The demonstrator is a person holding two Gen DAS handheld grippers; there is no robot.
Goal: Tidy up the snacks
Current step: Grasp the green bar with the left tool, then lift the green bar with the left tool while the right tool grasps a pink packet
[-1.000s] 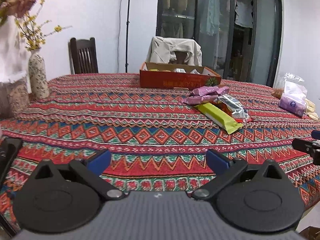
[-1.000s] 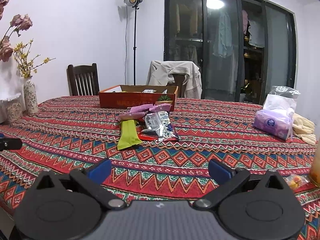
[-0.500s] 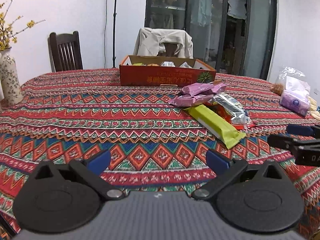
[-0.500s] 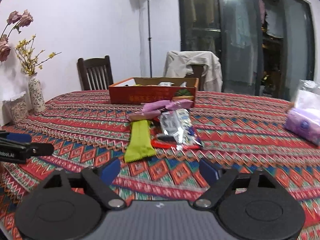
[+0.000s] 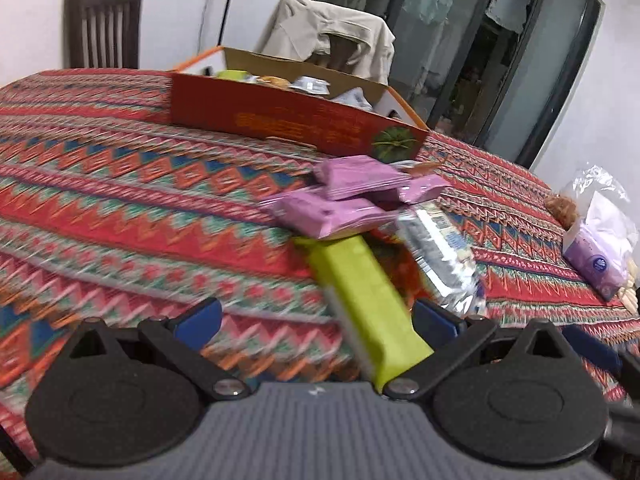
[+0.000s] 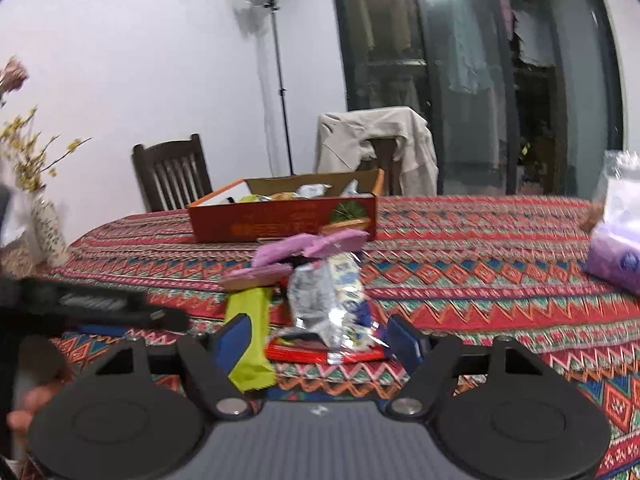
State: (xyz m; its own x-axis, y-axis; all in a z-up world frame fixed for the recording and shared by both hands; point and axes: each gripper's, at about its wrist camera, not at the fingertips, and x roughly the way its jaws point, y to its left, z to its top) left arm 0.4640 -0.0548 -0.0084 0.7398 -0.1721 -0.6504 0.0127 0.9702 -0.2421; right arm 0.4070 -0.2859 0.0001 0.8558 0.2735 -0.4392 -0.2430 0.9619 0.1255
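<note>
**Snacks within reach of both grippers**

Snacks lie in a loose pile on the patterned tablecloth (image 5: 120,208), just in front of the red cardboard box (image 5: 296,120).

Your right gripper (image 6: 320,338) has just been closing its jaws; they stand part open around the silver foil packet (image 6: 328,300), pads not yet pressing it. Centre on the packet's body, not its crinkled edge, and keep clear of the red wrapper (image 6: 320,354) underneath.

Your left gripper (image 5: 316,320) stands wide open with the green bar (image 5: 360,292) lying between its fingers, untouched. Square up across the bar's width before closing, and lift gently: the 3 pink packets (image 5: 340,200) overlap its far end and may slide off.
</note>
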